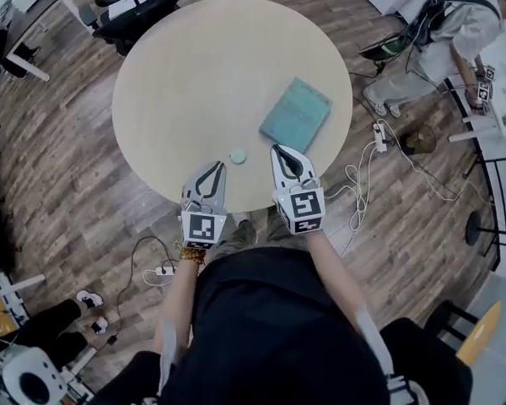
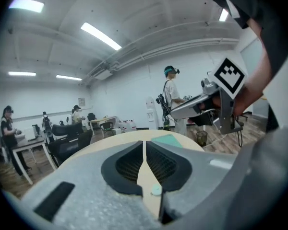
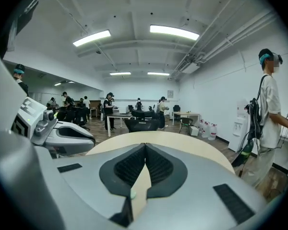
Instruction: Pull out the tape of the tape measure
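The person wearing the rig is standing at the near edge of a round, pale bench (image 1: 177, 83), holding one tool in each hand over its rim. The left gripper (image 1: 213, 169) is pointing out across the top with its jaws pressed together, and nothing is sitting between the dark ribbed pads. The right gripper (image 1: 281, 152) is doing the same beside it: its jaws are meeting along one thin line and pinching nothing. The black-and-white marker cubes on both are facing up toward the person's head.

The tape measure (image 1: 237, 155), a small round pale-green disc, is lying flat on the bench between the two gripper tips and a little beyond them. It is sitting nearer the left tip than the right, and neither gripper is touching it. I cannot make out any tape showing outside its case.

Further in, to the right of the tape measure and apart from it, a teal notebook (image 1: 296, 114) is lying flat at a slant. A black office chair (image 1: 139, 11) is standing at the bench's far side. On the wood floor to the right, a white power strip (image 1: 379, 136) is trailing cables, and another person (image 1: 443, 45) is bending over there.
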The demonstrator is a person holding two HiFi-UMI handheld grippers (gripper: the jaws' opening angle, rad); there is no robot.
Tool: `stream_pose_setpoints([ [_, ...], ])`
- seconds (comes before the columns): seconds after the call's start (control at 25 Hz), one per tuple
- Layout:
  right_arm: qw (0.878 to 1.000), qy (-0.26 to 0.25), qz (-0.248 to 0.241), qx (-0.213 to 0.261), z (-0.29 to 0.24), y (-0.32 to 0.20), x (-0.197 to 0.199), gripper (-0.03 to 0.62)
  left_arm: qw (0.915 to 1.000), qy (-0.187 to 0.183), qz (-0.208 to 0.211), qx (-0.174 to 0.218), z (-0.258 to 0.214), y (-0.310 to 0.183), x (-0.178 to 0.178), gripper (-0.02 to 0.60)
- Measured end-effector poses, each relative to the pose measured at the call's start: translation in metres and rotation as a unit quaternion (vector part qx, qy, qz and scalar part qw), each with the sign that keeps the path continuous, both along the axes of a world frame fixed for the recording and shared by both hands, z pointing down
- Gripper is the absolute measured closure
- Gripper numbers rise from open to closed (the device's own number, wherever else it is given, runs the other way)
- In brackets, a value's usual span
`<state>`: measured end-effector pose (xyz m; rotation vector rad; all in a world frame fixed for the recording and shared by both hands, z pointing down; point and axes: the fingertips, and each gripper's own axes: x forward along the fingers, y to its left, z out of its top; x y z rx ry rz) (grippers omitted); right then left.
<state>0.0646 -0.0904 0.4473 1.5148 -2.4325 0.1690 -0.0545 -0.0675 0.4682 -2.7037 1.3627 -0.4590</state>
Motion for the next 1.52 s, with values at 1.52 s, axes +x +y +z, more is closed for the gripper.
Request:
stream_pose_setpoints([
  [1.52, 0.945, 0.152, -0.18, -0.225, 0.245, -0.033, -0.075, 0.349, 0.9591, -0.121, 0.098, -0.236, 0.22, -0.061, 0.003, 0.474],
])
